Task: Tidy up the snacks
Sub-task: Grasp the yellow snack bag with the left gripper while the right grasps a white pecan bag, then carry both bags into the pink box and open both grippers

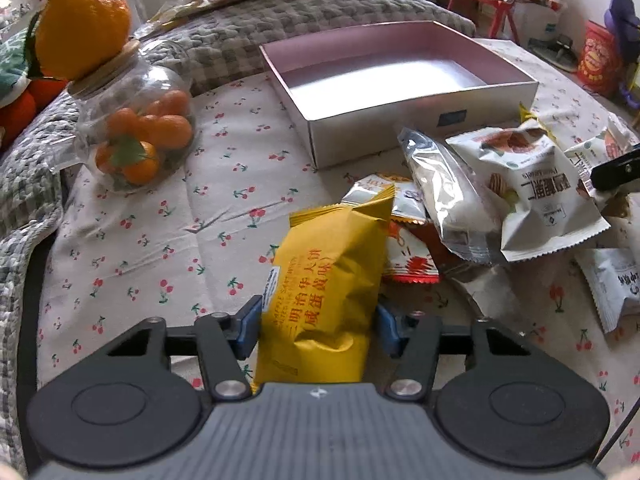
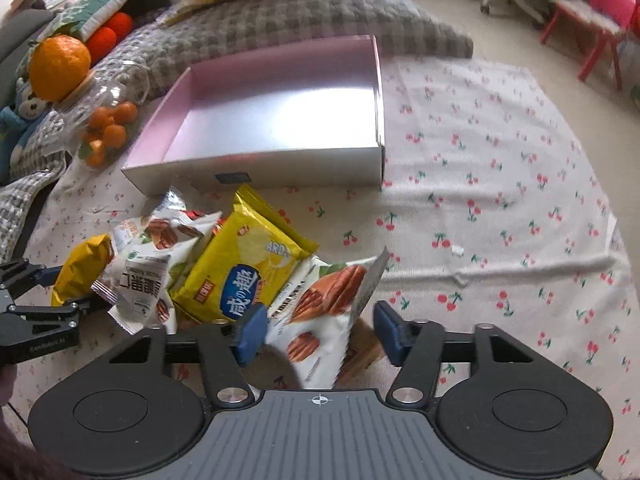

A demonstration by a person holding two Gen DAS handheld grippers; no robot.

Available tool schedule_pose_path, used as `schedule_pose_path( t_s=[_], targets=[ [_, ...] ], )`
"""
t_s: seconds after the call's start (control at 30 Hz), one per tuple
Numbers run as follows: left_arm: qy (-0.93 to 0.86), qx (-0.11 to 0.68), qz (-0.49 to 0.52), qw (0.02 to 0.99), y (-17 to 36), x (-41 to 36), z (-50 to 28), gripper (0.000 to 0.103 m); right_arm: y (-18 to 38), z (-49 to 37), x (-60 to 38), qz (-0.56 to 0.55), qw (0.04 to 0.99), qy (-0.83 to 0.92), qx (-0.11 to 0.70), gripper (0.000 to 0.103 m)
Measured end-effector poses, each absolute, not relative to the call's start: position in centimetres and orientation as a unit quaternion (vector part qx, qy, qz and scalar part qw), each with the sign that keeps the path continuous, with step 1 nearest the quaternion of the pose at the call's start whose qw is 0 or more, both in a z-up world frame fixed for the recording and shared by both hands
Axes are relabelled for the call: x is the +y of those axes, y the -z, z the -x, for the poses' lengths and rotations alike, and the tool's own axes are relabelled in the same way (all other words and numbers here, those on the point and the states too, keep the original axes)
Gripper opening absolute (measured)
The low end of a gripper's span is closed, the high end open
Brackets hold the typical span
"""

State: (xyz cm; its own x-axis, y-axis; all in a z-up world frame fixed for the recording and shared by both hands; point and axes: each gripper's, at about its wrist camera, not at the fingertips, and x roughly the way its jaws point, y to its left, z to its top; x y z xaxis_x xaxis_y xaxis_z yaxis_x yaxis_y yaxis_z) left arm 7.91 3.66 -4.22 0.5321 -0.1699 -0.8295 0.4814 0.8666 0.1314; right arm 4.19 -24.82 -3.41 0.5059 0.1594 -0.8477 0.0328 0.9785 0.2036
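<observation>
An open pink-lined box (image 1: 400,76) stands on the cherry-print cloth; it also shows in the right wrist view (image 2: 280,112). My left gripper (image 1: 318,326) is shut on a yellow snack pack (image 1: 332,288), which the right wrist view shows at far left (image 2: 82,272). A pile of snack packs (image 1: 500,200) lies in front of the box. My right gripper (image 2: 320,330) is open around a white pecan pack (image 2: 320,312), with its right pad clear of the pack. A yellow cracker pack (image 2: 244,264) lies just beyond it.
A glass jar of small oranges (image 1: 136,132) with a big orange (image 1: 82,28) on its lid stands left of the box. A grey checked blanket (image 1: 280,12) lies behind. Bare cherry cloth (image 2: 500,200) spreads to the right. Pink chairs (image 2: 600,20) stand on the floor beyond.
</observation>
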Motion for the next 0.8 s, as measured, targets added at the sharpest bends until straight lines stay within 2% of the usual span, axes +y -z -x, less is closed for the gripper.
schedule_pose_path(
  t_s=[0.03,0.1,0.57,0.7,0.8],
  targets=[
    [0.187,0.444,-0.172,0.859,4.1,3.7,-7.9,0.05,3.2,-4.1,-24.8,-0.096,0.865,-0.037,0.492,0.044],
    [0.181,0.446,-0.163,0.861,3.8,3.8,-8.0,0.049,3.0,-4.2,-24.9,-0.101,0.866,-0.037,0.488,0.042],
    [0.155,0.474,-0.07,0.864,2.1,5.6,-9.0,0.044,2.0,-4.2,-27.0,-0.178,0.855,-0.039,0.485,0.033],
    [0.154,0.468,-0.059,0.868,1.4,5.7,-8.9,0.043,1.2,-4.1,-27.5,-0.191,0.859,-0.039,0.473,0.025],
    [0.152,0.462,-0.051,0.872,0.8,5.5,-8.9,0.043,0.9,-4.1,-27.8,-0.198,0.858,-0.039,0.472,0.024]
  ],
)
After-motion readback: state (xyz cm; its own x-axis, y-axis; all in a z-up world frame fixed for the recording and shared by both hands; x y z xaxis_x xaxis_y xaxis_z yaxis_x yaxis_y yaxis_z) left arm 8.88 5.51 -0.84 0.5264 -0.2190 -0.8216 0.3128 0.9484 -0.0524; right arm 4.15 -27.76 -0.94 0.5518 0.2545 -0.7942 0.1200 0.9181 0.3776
